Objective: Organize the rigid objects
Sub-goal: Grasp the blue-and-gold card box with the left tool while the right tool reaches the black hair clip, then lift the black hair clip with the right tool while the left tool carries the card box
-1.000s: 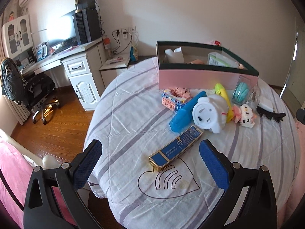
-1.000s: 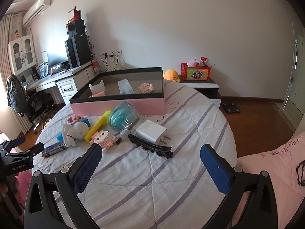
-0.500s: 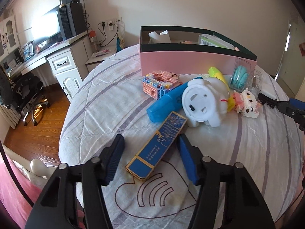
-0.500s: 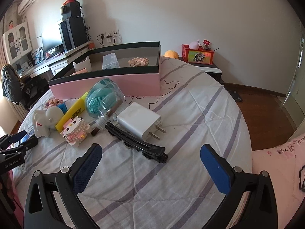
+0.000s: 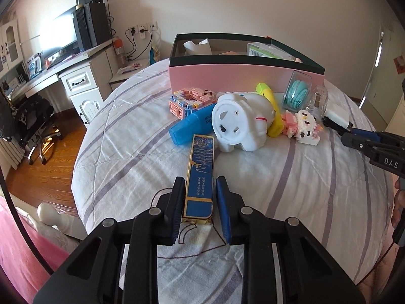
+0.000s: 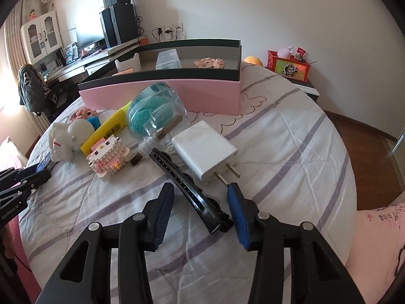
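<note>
Where the left wrist view looks along its fingers, the left gripper (image 5: 198,190) has a blue and gold case (image 5: 200,174) between its jaws, which are closing; the left pad looks about on the case's edge, a thin gap shows at the right pad, so no firm hold yet. Long axis: straight ahead from the fingers, near end between them, far end just short of the white elephant toy (image 5: 241,124). Beyond: pink box (image 5: 243,77), open-topped, probable destination. Right wrist view: right gripper (image 6: 200,195), jaws closing, astride the near end of a black hair clip (image 6: 187,190); neither pad touches it. Clip axis: slanting ahead and left from the fingers, with a white charger (image 6: 206,149) just beside, ahead and right. Each hand is nearer its own item. Surface: striped bedspread (image 6: 278,136), soft, creased. Room: desk (image 5: 50,73), wood floor (image 5: 33,172).
</note>
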